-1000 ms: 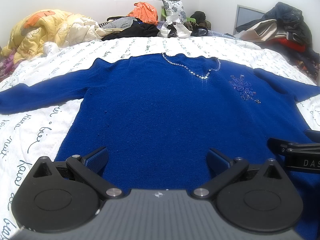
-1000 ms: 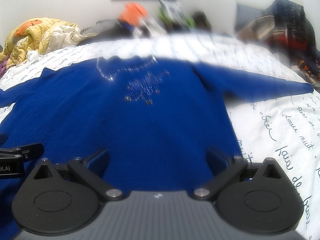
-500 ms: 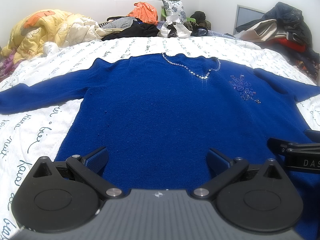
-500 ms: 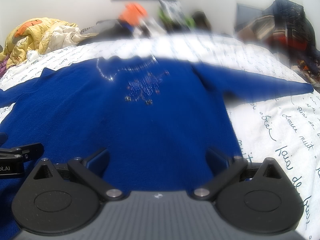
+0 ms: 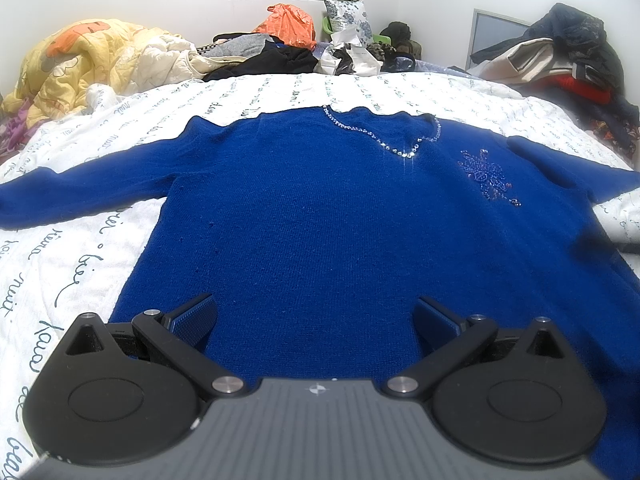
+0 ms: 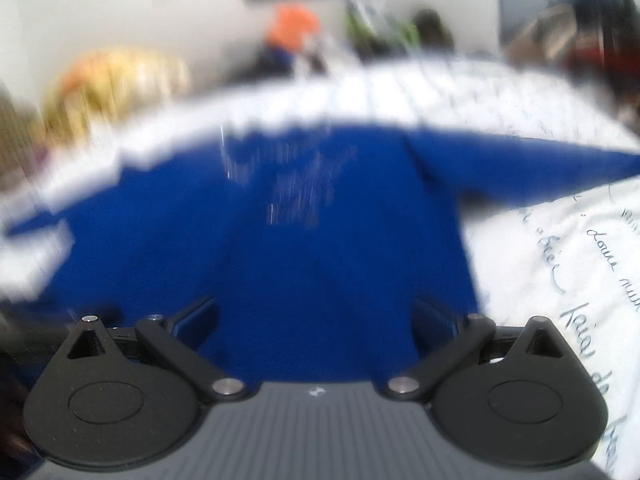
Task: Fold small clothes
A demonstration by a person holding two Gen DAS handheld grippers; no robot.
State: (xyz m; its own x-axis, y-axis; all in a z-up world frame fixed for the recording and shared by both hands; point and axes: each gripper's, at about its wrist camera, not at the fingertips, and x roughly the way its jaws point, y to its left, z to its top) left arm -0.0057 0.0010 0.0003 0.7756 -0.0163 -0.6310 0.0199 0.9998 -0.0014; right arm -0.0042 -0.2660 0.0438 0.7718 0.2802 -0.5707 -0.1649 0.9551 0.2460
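Blue sweater point(image 5: 320, 216) lies flat and face up on the bed point(image 5: 80, 264), sleeves spread. Both the left gripper point(image 5: 314, 314) and right gripper point(image 6: 316, 312) hover over its hem, jaws wide apart, holding nothing.

Your left gripper point(image 5: 314, 316) is level, jaws spread wide, nothing between its fingers point(image 5: 196, 314). Your right gripper point(image 6: 316, 316) is spread just as wide and also empty; its view is smeared with motion blur.
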